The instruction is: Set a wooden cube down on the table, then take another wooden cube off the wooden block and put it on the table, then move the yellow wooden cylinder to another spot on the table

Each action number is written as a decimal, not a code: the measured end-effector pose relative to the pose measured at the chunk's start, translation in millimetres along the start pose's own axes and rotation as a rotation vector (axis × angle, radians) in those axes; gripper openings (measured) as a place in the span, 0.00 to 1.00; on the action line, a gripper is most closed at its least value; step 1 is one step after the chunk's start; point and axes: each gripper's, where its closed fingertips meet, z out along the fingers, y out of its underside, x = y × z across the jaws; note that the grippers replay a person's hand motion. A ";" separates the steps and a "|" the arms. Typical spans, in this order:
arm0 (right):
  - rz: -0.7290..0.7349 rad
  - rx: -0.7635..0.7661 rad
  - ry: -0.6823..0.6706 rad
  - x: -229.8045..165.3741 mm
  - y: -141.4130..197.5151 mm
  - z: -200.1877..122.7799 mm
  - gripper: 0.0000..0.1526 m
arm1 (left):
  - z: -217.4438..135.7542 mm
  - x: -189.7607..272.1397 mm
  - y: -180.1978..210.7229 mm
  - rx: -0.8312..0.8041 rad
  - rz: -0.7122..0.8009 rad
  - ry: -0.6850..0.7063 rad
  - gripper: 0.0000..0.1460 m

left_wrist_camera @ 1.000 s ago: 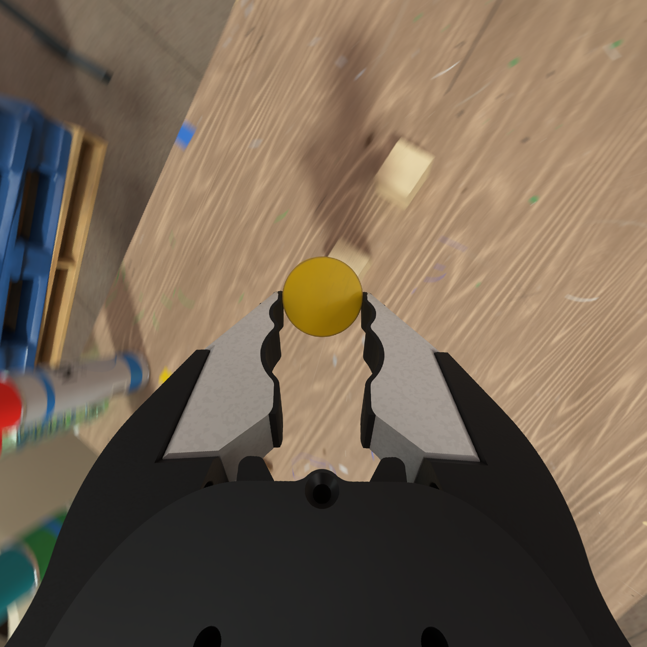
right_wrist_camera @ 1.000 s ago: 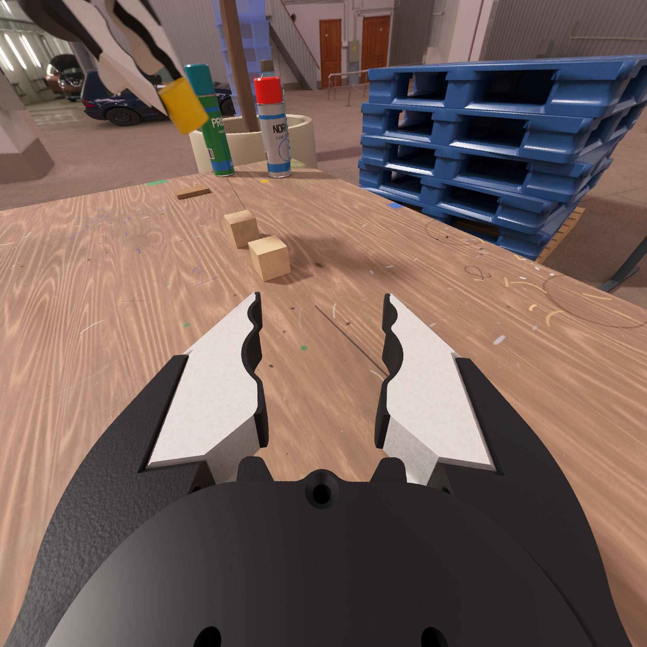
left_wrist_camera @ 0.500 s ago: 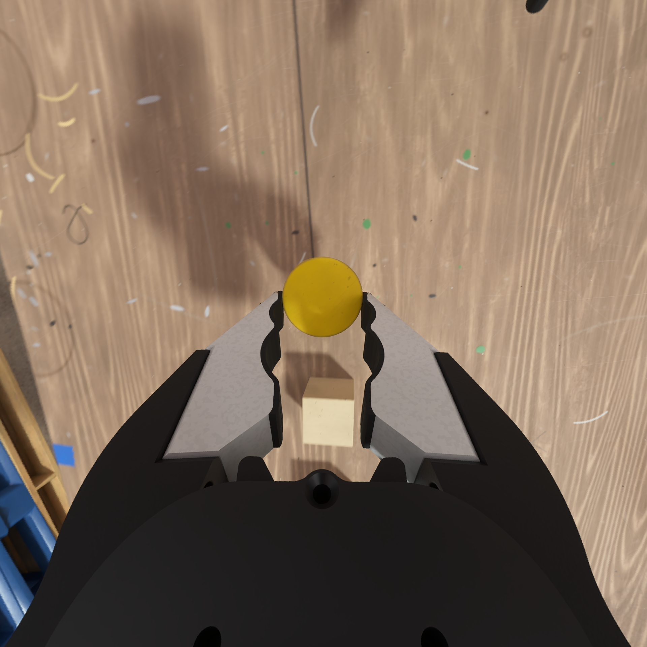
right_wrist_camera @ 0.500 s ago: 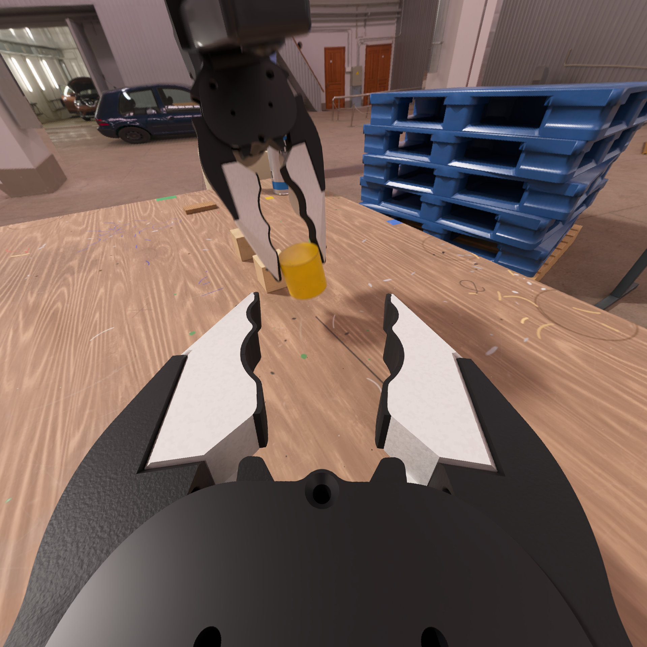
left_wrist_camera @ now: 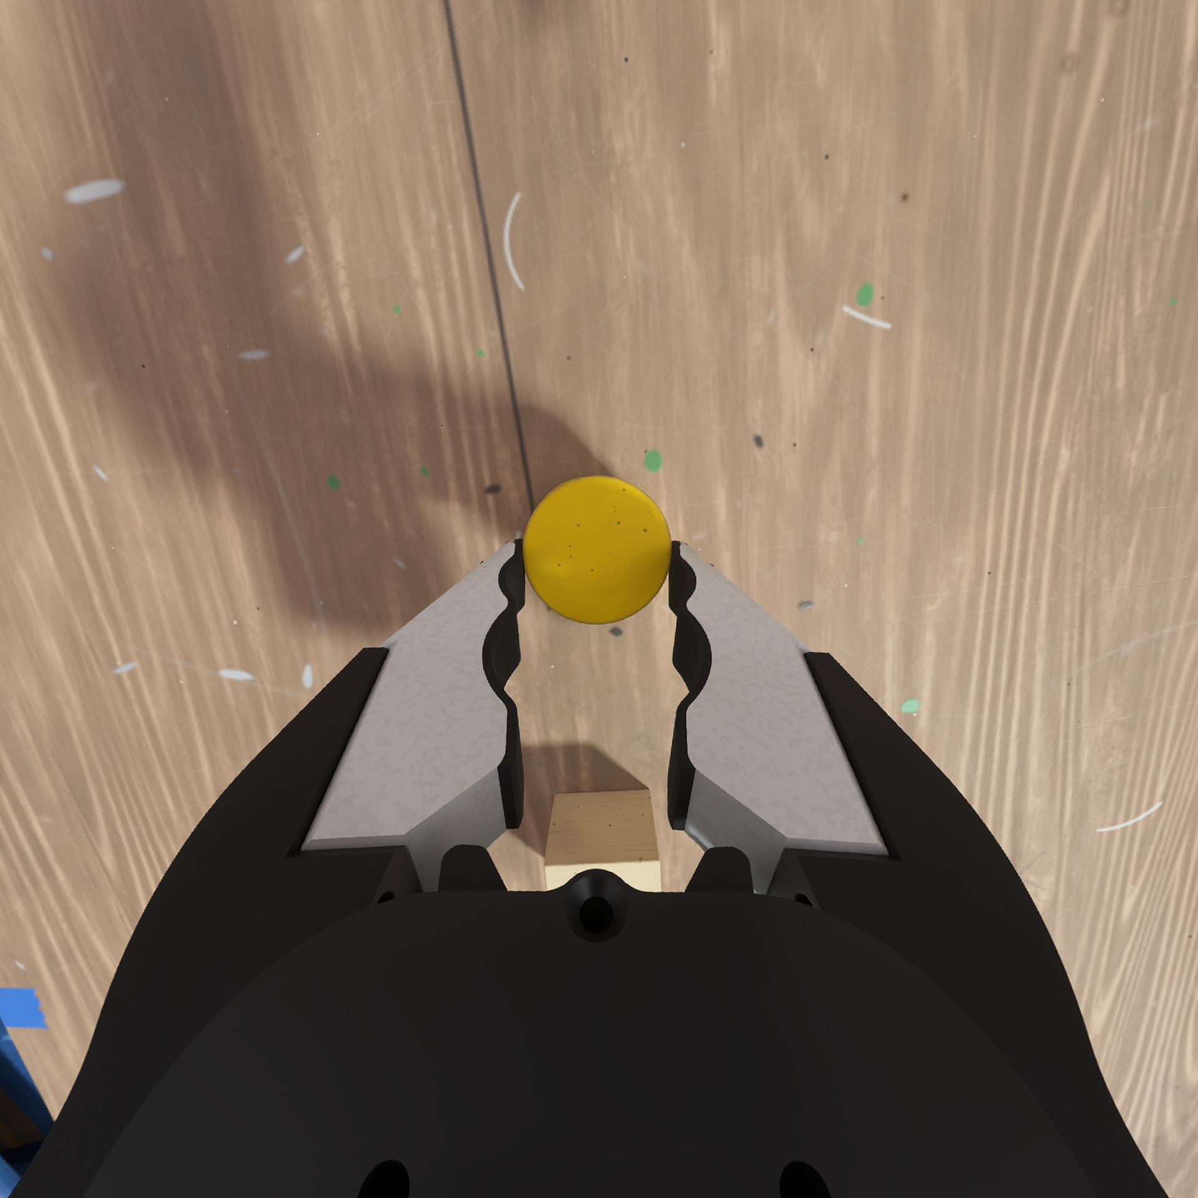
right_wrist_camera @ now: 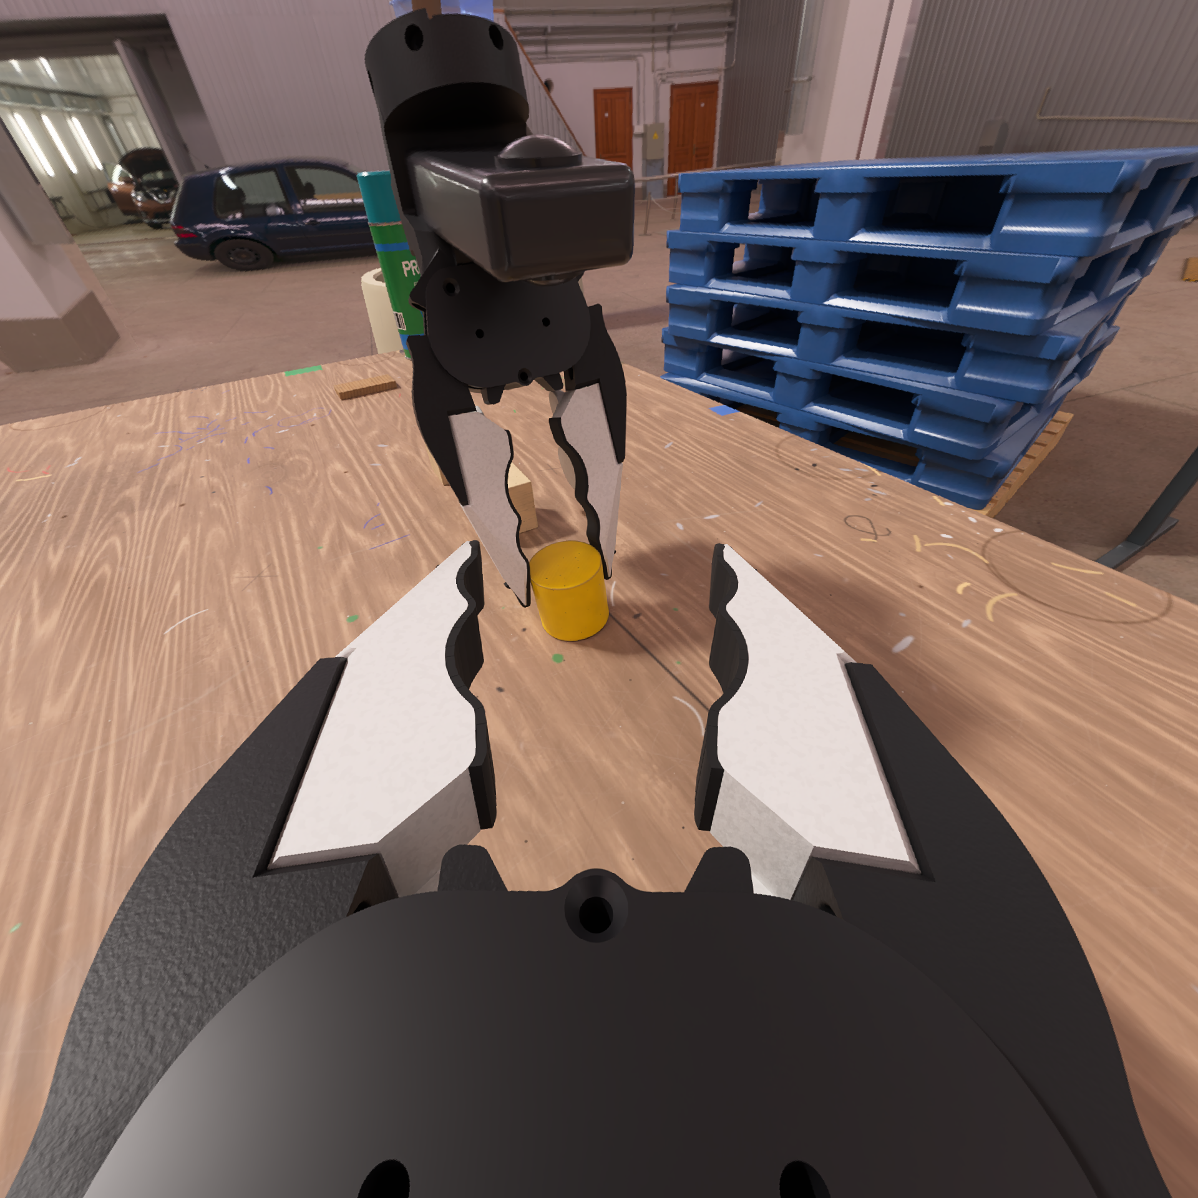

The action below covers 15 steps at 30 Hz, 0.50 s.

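My left gripper (left_wrist_camera: pixel 595 551) points straight down and is shut on the yellow wooden cylinder (left_wrist_camera: pixel 595 550). In the right wrist view the cylinder (right_wrist_camera: pixel 569 591) stands upright with its base on or just above the table (right_wrist_camera: pixel 194 583), held between the left gripper's fingertips (right_wrist_camera: pixel 563 580). A wooden cube (left_wrist_camera: pixel 599 836) lies on the table behind the left fingers; it also shows in the right wrist view (right_wrist_camera: pixel 524 496), mostly hidden by the left gripper. My right gripper (right_wrist_camera: pixel 595 564) is open and empty, low over the table, facing the cylinder from a short distance.
A thin wooden block (right_wrist_camera: pixel 366 387) lies at the table's far edge. A green spray can (right_wrist_camera: pixel 389 259) and a pale round tub (right_wrist_camera: pixel 379 311) stand behind it. Stacked blue pallets (right_wrist_camera: pixel 907 311) stand off the table's right side.
My left gripper has carried the yellow cylinder from high at the far left toward my right gripper and lowered it to the table surface. The right gripper has stayed in place.
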 end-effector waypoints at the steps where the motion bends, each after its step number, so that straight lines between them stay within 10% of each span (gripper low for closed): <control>1: 0.000 -0.002 0.000 -0.1 0.4 0.2 0.46 | 0.4 -0.2 -0.4 -0.001 0.001 0.004 0.30; 15: -0.002 -0.007 -0.002 -0.8 1.2 0.7 0.46 | 3.8 -2.7 -5.4 0.020 -0.010 0.036 0.31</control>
